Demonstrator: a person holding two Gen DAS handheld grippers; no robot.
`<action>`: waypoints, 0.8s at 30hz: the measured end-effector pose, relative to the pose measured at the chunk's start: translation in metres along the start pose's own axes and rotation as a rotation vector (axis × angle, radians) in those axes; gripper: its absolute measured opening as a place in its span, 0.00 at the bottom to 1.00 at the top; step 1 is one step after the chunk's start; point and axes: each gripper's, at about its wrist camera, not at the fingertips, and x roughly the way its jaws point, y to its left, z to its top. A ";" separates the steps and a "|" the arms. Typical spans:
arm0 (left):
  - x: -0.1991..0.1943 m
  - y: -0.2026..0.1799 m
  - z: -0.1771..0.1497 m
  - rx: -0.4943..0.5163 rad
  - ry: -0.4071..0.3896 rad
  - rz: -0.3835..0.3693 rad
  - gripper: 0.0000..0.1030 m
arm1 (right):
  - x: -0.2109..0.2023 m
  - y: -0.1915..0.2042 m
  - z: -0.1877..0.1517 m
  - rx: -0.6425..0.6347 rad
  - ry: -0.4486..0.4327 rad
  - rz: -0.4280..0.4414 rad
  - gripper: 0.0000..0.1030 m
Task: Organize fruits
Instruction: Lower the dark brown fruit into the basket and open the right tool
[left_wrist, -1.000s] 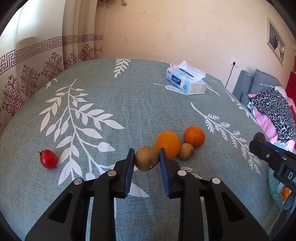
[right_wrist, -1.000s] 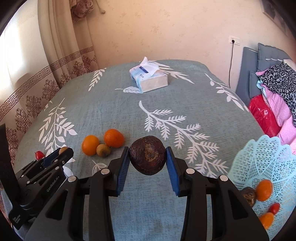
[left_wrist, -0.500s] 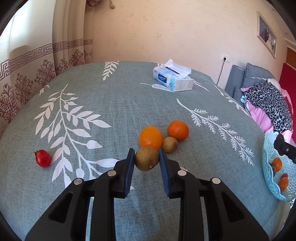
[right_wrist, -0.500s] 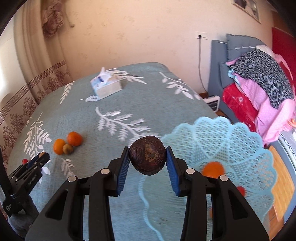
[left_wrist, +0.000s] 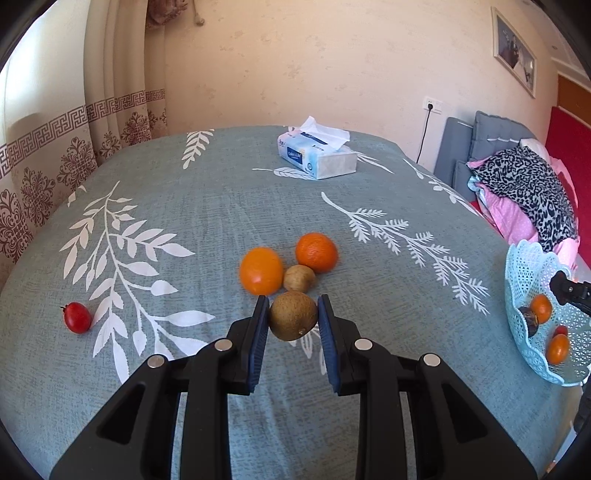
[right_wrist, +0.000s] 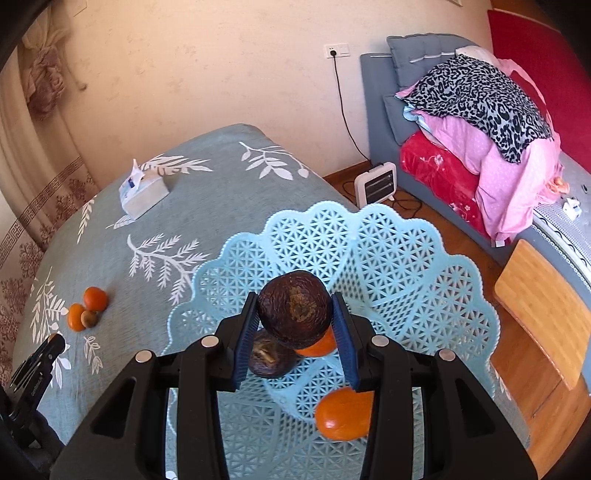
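Note:
My left gripper (left_wrist: 292, 320) is shut on a brown kiwi (left_wrist: 292, 319), held above the grey-green leaf-print tablecloth (left_wrist: 184, 206). Just beyond lie two oranges (left_wrist: 260, 270) (left_wrist: 316, 252) and a second kiwi (left_wrist: 299, 278). A red tomato (left_wrist: 77, 317) lies at the left. My right gripper (right_wrist: 294, 320) is shut on a dark wrinkled fruit (right_wrist: 294, 314), held over the light-blue lattice basket (right_wrist: 399, 258). In the basket lie another dark fruit (right_wrist: 268, 357) and oranges (right_wrist: 344, 413). The basket also shows at the right in the left wrist view (left_wrist: 532, 266).
A tissue box (left_wrist: 317, 157) stands at the far side of the table. A sofa with piled clothes (right_wrist: 480, 110) is to the right, a small heater (right_wrist: 375, 184) on the floor, a wooden board (right_wrist: 543, 306) beside the basket. Curtains (left_wrist: 55, 147) hang at the left.
My right gripper has carried the dark fruit further over the basket and tilted down. My left gripper has lifted and drawn back with the kiwi, away from the other fruits.

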 end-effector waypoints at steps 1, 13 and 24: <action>0.000 -0.003 0.000 0.004 0.003 -0.005 0.26 | 0.001 -0.002 0.000 0.005 0.000 0.000 0.39; -0.006 -0.048 0.007 0.084 0.011 -0.077 0.26 | -0.009 -0.026 0.003 0.032 -0.066 -0.022 0.40; -0.007 -0.097 0.006 0.163 0.045 -0.179 0.26 | -0.018 -0.047 0.002 0.067 -0.108 -0.019 0.40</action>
